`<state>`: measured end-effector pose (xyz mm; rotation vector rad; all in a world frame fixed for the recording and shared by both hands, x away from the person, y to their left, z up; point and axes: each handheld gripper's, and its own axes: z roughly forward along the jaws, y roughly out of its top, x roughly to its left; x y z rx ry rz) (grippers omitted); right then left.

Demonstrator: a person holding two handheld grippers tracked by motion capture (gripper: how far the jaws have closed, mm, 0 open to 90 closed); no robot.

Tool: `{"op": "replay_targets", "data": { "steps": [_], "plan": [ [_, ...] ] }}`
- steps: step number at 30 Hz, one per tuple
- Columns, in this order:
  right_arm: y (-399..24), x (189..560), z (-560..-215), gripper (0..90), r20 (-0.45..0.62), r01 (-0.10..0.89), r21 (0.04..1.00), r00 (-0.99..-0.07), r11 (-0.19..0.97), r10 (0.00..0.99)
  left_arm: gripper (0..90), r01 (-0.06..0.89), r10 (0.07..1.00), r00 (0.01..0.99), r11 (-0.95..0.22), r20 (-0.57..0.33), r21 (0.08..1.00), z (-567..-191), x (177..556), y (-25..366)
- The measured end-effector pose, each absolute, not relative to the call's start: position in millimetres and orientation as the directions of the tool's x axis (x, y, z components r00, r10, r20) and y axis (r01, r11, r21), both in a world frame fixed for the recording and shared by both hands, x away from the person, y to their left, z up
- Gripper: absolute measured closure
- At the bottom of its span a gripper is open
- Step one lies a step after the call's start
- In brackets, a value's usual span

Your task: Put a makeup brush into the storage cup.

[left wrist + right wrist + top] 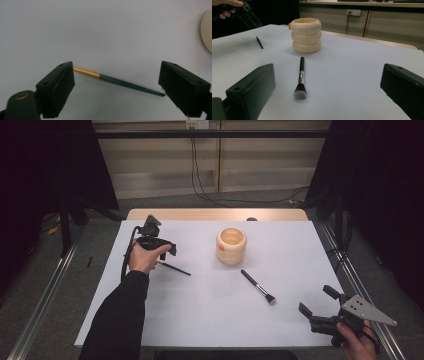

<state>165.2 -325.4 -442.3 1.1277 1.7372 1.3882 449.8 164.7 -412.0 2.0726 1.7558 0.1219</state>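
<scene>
— Grey floor and dark curtains framed a white table (200,320), its wooden edge showing at the far side. What stood biggest on it?

— That was the cream ribbed holder (231,246), three stacked rings high, open at the top, a little beyond the middle of the table.

— And the tools?

— The right gripper (316,303) sat at the near right corner, held in the person's hand, jaws spread wide with nothing between them. The left gripper (165,251) hung over the left part of the table, pointing down, jaws also wide apart and pressing on nothing.

— Where was the thin brush?

— The slim dark brush (117,81) with a gold ferrule lay flat on the table directly under the left gripper, running across the gap between its jaws, one end just beside each jaw. It was well apart from the holder.

— Anything else?

— A black-handled makeup brush (258,287) with pale-tipped bristles lay just in front of the holder, bristles toward the near edge.
</scene>
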Motion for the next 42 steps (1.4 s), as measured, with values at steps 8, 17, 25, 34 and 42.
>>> {"op": "replay_targets", "data": {
  "steps": [8, 17, 25, 34, 42],
  "plan": [
    [-325, 165, -442, 0.0, 0.031, 0.235, 0.969, -0.431, 0.079, 0.902, 13.4, 0.955, 0.971, 0.145, -0.087, -0.188, 0.283, -427, 458, 155],
    [-325, 165, -442, 0.0, 0.028, 0.233, 0.969, -0.432, 0.082, 0.902, 16.3, 0.981, 0.982, 0.102, -0.072, -0.160, 0.181, -436, 454, 146],
    [-325, 165, -442, 0.0, 0.033, 0.232, 0.970, -0.434, 0.077, 0.900, 24.2, 0.985, 0.982, 0.092, -0.066, -0.164, 0.157, -445, 454, 142],
    [-326, 164, -442, 0.0, 0.034, 0.234, 0.969, -0.434, 0.076, 0.900, 30.1, 0.982, 0.986, 0.113, -0.092, -0.121, 0.167, -448, 453, 138],
    [-325, 164, -442, 0.0, 0.042, 0.239, 0.968, -0.435, 0.070, 0.900, 33.2, 0.986, 0.985, 0.070, -0.044, -0.158, 0.158, -447, 455, 143]
  ]
}}
